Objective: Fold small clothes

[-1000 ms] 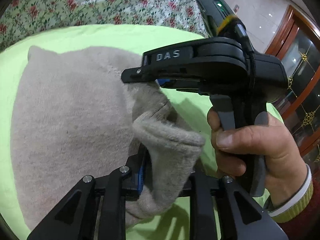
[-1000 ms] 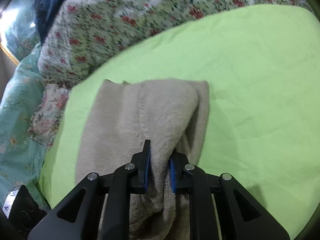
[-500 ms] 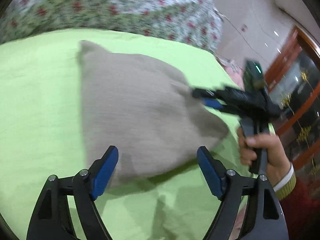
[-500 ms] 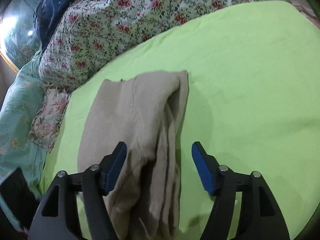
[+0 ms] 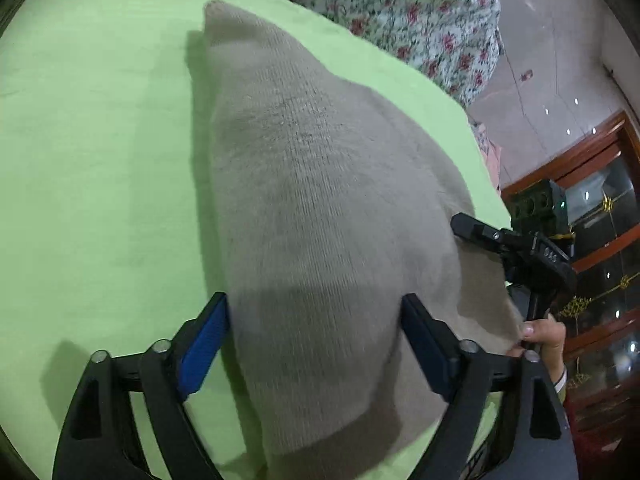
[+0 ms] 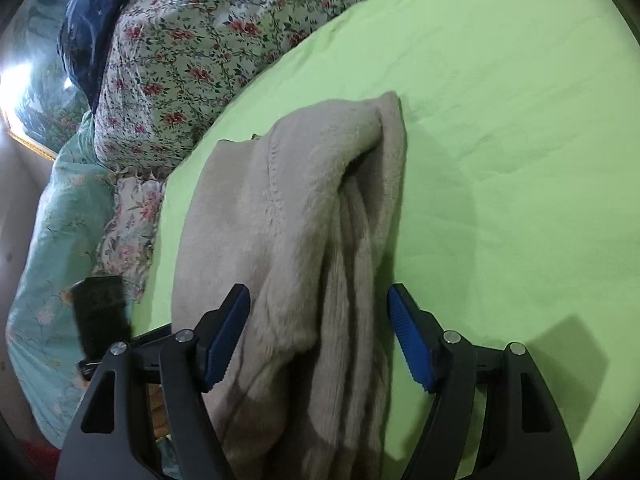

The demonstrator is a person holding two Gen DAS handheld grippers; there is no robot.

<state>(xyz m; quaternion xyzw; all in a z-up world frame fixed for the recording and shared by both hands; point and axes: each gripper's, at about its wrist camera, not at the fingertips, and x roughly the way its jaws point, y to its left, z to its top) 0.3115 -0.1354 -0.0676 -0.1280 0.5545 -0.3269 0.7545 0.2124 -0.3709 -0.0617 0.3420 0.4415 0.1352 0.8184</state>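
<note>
One beige knitted woollen garment point(image 5: 320, 208) lies folded over on the lime-green bed sheet point(image 5: 100, 160), its layers stacked lengthwise; from my right wrist view the folded edges point(image 6: 360, 248) show as parallel ridges running toward the camera. The far corner of the garment comes to a point near the floral bedding.

My left gripper point(image 5: 314, 336) is spread wide, blue pads on either side of the near end of the garment, which sits between them without being pinched. My right gripper point(image 6: 318, 332) is likewise spread wide, straddling the folded edge, holding nothing. From the left wrist view its black body point(image 5: 520, 252) shows just beside the garment's right edge, my right hand point(image 5: 544, 336) on the handle.

Beyond the sheet: a white quilt with red rose print point(image 6: 192, 48), a dark blue cloth point(image 6: 92, 20) behind it, a pale teal flowered cover point(image 6: 52, 216). A wooden glass-fronted cabinet point(image 5: 592, 208) stands off to the right.
</note>
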